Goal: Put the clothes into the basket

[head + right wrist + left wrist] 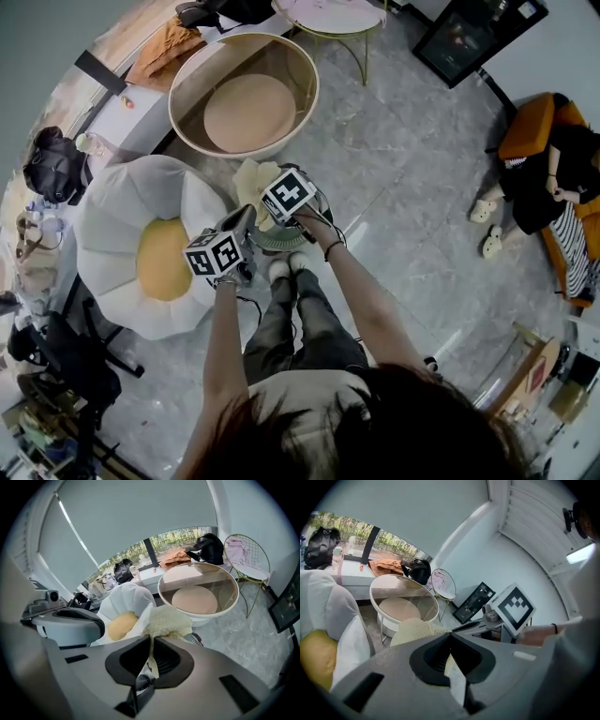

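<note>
- The left gripper [450, 637] has its jaws pinched together on a fold of the cream knit garment [251, 183]. A strip of the cloth runs down between the pads.
- The right gripper [152, 639] is clamped on the same garment, with the knit bunched up just beyond its jaws.
- The garment hangs between the two grippers just beside the flower-shaped cushion [155, 248], on the side nearest the person's shoes [286, 267]. Whether it brushes the cushion's petals I cannot tell.
- A ribbed grey-green rim [281, 242] shows under the garment, also just beside the cushion. I take it for the basket, though cloth and grippers hide most of it and all of its inside.
- Done so far, as I judge it: one garment is gripped on both sides and held over what seems to be the basket.
- It is not yet let go, so it does not count as put in.
- Left for this piece: bring it down inside the rim and part both pairs of jaws.
- Other clothes appear to wait. An orange garment [164, 52] lies on the ledge [131, 111] well beyond the cushion, and a pink cloth [240, 550] lies on the wire chair [262, 573], farther from the cushion again.
- If those belong to the job, most of the task is ahead.
</note>
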Demonstrator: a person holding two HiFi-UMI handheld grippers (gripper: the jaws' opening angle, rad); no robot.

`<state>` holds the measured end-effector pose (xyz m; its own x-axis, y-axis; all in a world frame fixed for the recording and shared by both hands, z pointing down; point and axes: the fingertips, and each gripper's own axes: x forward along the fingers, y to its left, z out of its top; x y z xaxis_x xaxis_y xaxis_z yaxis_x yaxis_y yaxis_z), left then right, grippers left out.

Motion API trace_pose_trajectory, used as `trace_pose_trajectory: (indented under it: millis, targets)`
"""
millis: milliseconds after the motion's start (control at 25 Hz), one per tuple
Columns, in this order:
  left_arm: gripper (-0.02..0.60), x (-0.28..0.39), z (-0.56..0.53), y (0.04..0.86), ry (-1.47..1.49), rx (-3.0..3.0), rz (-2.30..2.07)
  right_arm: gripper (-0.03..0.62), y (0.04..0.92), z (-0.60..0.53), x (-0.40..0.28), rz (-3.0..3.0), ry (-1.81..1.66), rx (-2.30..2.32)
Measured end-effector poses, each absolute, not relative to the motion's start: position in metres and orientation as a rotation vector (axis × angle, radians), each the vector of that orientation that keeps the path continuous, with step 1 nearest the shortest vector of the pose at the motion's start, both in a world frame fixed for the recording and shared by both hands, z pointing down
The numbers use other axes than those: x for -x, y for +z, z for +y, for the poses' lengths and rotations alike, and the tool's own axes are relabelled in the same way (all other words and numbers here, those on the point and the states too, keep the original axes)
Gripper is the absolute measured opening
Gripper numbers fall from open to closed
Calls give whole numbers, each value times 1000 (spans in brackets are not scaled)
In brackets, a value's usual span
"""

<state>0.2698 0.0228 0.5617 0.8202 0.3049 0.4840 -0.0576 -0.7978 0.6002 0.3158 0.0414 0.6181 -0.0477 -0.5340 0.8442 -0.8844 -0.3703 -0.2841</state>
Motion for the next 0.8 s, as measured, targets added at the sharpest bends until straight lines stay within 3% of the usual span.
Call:
trace_pose_trajectory:
  millis: [440, 600, 800]
  targets:
    - [11, -275, 34, 586, 848, -2364, 220, 23, 640, 42, -325, -1495, 1415, -1959]
    - [11, -273, 37, 593, 870, -2348, 222, 72, 651, 45, -322, -1480, 1442, -1941]
    - [11, -273, 35, 599, 881, -2339, 223, 81, 661, 49, -319, -1460, 1465, -1948]
